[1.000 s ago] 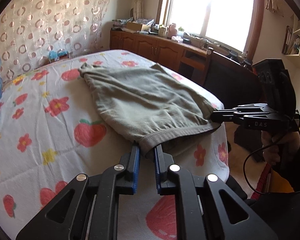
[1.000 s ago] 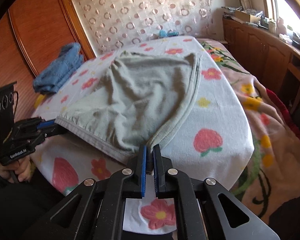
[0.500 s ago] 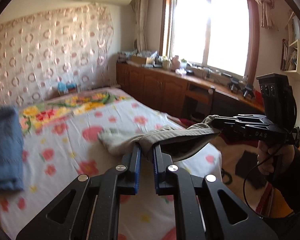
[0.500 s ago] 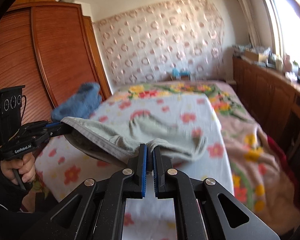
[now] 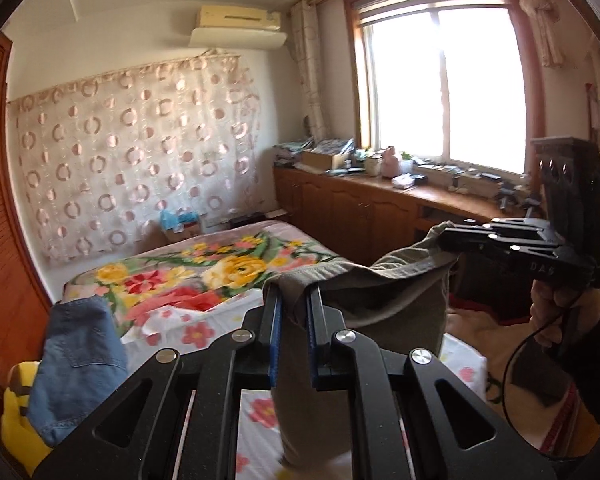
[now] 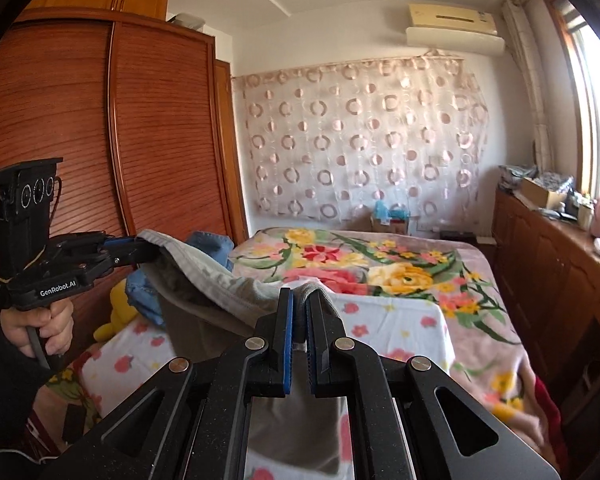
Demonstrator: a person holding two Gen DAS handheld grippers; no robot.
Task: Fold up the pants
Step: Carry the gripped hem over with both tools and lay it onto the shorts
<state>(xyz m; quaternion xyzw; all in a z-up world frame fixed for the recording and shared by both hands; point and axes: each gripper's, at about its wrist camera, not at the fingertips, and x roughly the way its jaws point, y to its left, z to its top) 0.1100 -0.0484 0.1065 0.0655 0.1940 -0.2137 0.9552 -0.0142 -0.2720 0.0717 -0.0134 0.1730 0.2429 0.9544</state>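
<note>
Room: bedroom, wooden wardrobe, circle-patterned curtain, bright window; bed (image 6: 496,320) under a floral quilt and flowered white sheet.
Pants: soft grey-olive cotton pants (image 5: 384,304), lifted clear above the bed's near edge, hanging below the waistband.
Left tongs (image 5: 294,312): clamped on one waistband corner.
Right tongs (image 6: 298,312): pressed together on the other corner.
Handling: light, limp, drapes freely; waistband corners judged the best hold.
Axis: waistband roughly level between both tongs; legs downward, long axis near vertical.
Nearby: blue denim garment (image 5: 76,364) at the bed's left edge.
</note>
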